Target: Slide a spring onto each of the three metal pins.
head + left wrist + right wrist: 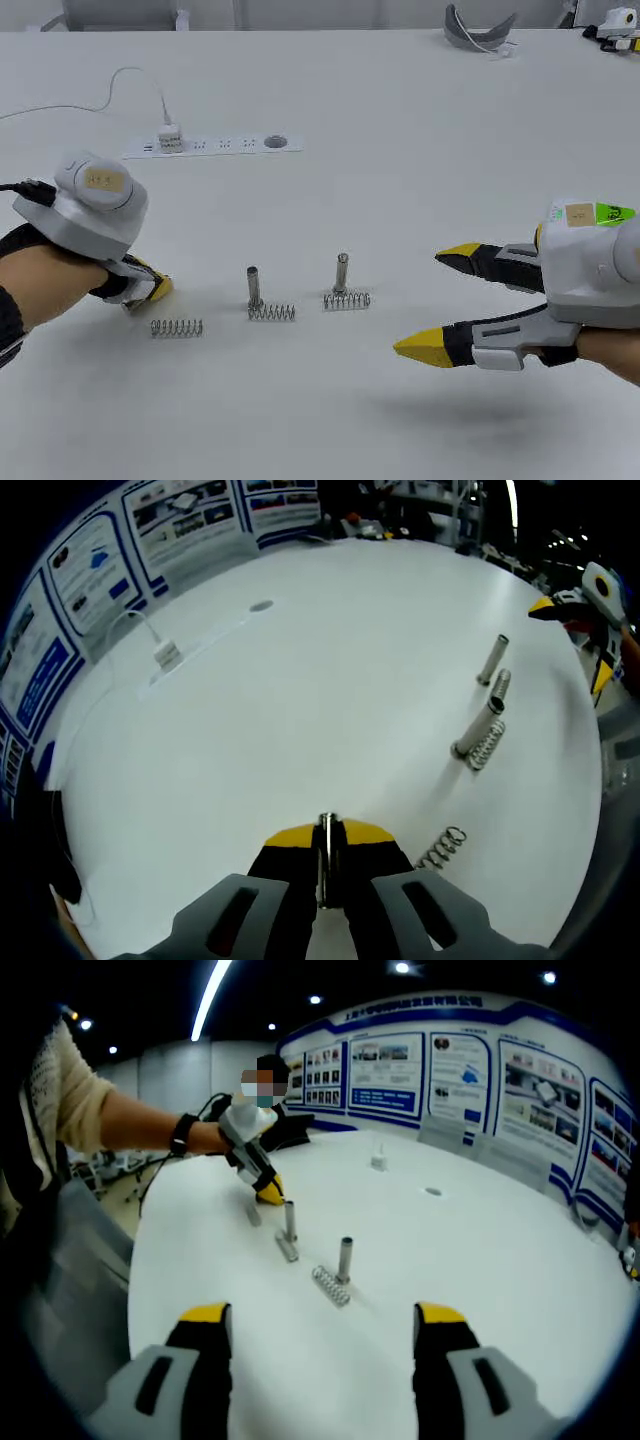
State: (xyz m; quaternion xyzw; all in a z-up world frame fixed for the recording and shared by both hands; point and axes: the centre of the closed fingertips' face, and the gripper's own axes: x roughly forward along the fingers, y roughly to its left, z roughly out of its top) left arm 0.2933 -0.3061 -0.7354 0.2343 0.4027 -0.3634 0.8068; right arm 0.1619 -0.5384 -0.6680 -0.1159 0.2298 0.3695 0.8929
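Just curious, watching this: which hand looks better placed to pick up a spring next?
Probably the right: the right tool is open and empty, facing the nearest spring, while the left tool is shut on a pin.

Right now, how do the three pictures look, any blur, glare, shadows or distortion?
Head view: even soft light, sharp, a faint shadow on the table under the right gripper. Left gripper view: fisheye bends the table edge; the held pin looks slightly soft. Right gripper view: dark ceiling with bright light strips, wall posters curved.
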